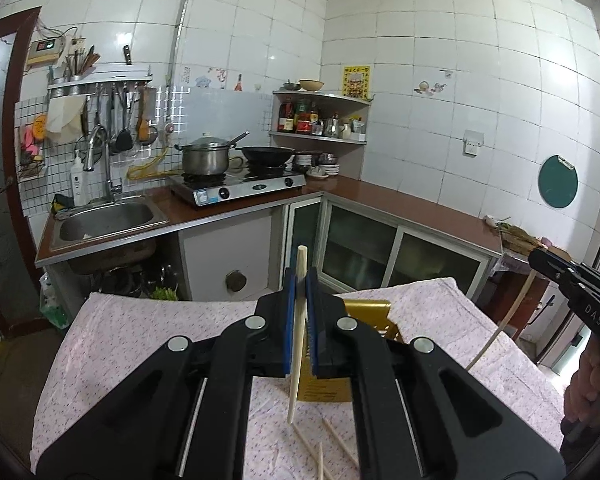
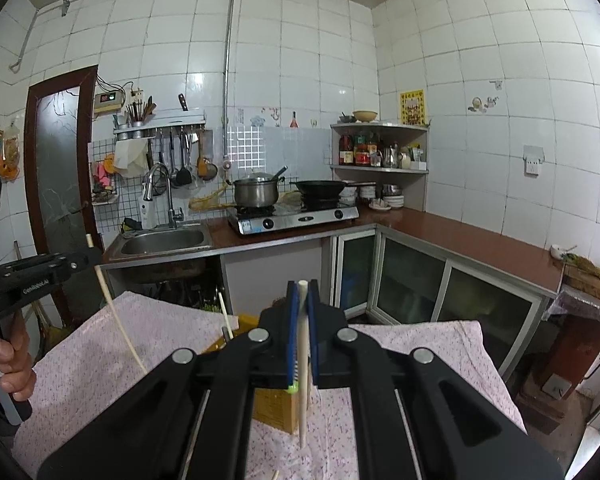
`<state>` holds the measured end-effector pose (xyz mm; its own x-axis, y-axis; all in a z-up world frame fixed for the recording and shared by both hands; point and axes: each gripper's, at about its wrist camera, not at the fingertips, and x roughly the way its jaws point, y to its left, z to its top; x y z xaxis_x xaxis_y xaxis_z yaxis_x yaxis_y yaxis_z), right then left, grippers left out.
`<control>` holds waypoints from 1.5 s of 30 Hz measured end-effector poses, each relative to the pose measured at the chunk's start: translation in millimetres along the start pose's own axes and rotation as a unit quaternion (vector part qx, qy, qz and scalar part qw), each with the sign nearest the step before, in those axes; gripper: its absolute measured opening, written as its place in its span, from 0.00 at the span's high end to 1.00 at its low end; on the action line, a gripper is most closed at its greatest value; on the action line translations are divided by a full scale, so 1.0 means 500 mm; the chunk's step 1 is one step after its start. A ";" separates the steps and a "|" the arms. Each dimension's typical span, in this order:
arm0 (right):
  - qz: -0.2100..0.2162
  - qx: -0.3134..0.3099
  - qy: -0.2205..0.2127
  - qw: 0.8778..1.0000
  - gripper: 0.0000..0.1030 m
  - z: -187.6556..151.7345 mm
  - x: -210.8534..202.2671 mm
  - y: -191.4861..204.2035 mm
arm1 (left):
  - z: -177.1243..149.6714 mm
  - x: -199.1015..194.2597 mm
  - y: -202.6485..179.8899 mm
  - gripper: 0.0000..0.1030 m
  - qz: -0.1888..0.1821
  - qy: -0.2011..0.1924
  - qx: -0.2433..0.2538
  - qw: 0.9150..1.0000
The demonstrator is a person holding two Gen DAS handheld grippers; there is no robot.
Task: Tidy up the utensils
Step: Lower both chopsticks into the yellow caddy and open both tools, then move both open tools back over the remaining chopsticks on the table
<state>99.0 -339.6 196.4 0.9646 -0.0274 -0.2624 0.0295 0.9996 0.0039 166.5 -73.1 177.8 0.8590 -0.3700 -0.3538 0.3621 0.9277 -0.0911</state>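
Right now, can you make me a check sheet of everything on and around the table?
Surface: table under a pink flowered cloth.
Job's things: yellow utensil holder standing on the cloth, one chopstick already in it; loose chopsticks lying on the cloth.
Clutter: nothing seen.
Grippers: left gripper shut on a pale chopstick; right gripper shut on a white chopstick; both are clear of the cloth.
Cables: nothing seen on the table.
Surroundings: sink, gas stove with steel pot and wok.
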 end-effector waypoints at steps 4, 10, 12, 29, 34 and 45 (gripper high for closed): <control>0.008 -0.008 -0.010 1.000 0.95 0.025 0.008 0.011 | 0.024 0.013 -0.016 0.96 -0.006 -0.004 0.005 1.000; 0.016 -0.007 -0.020 1.000 0.95 0.060 0.030 0.021 | 0.062 0.055 -0.053 0.96 -0.011 -0.006 0.023 1.000; 0.017 -0.003 -0.024 1.000 0.95 0.071 0.040 0.022 | 0.075 0.073 -0.061 0.96 -0.019 -0.004 0.024 1.000; 0.022 0.015 -0.010 1.000 0.95 0.087 0.190 0.015 | 0.095 0.239 -0.084 0.96 -0.019 0.008 0.018 1.000; 0.019 0.019 0.000 1.000 0.95 0.069 0.233 0.020 | 0.072 0.288 -0.071 0.96 -0.015 0.030 0.008 0.999; -0.006 0.031 0.037 0.999 0.94 0.015 0.266 -0.018 | 0.002 0.321 0.012 0.70 0.020 0.067 -0.019 0.997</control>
<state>228.8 -352.4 168.9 0.9419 -0.0357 -0.3340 0.0587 0.9965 0.0590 306.6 -127.0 121.3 0.8158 -0.3242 -0.4790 0.3113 0.9441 -0.1088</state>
